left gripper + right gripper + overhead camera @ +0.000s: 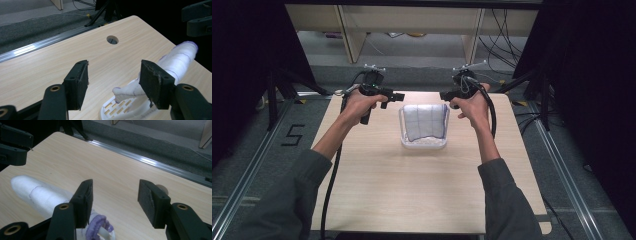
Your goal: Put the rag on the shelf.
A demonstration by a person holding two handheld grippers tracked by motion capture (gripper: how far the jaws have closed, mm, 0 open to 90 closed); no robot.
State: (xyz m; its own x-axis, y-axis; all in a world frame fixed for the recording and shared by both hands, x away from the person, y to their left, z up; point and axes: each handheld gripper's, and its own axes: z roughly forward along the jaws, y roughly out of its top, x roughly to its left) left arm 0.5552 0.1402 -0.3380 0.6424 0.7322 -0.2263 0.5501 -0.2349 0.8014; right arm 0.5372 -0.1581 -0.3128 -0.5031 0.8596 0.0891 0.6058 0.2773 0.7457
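Note:
A white slotted plastic basket [424,142] stands on the far half of the wooden table [412,185]. A white cloth [426,121] with thin purple lines lies draped over it. My left gripper [398,96] hovers at the basket's far left corner and my right gripper [446,95] at its far right corner, jaws pointing toward each other. In the left gripper view the gripper [113,67] is open, with the cloth [178,60] and basket [117,106] below. The right gripper [115,186] is open too, above the cloth [37,192] and its purple hem [96,223].
A round cable hole [112,39] sits in the tabletop near the far edge. Beyond the table run a metal floor rail [160,166], grey carpet, tripod legs [277,95] and wooden furniture legs [353,37]. The near half of the table is bare wood.

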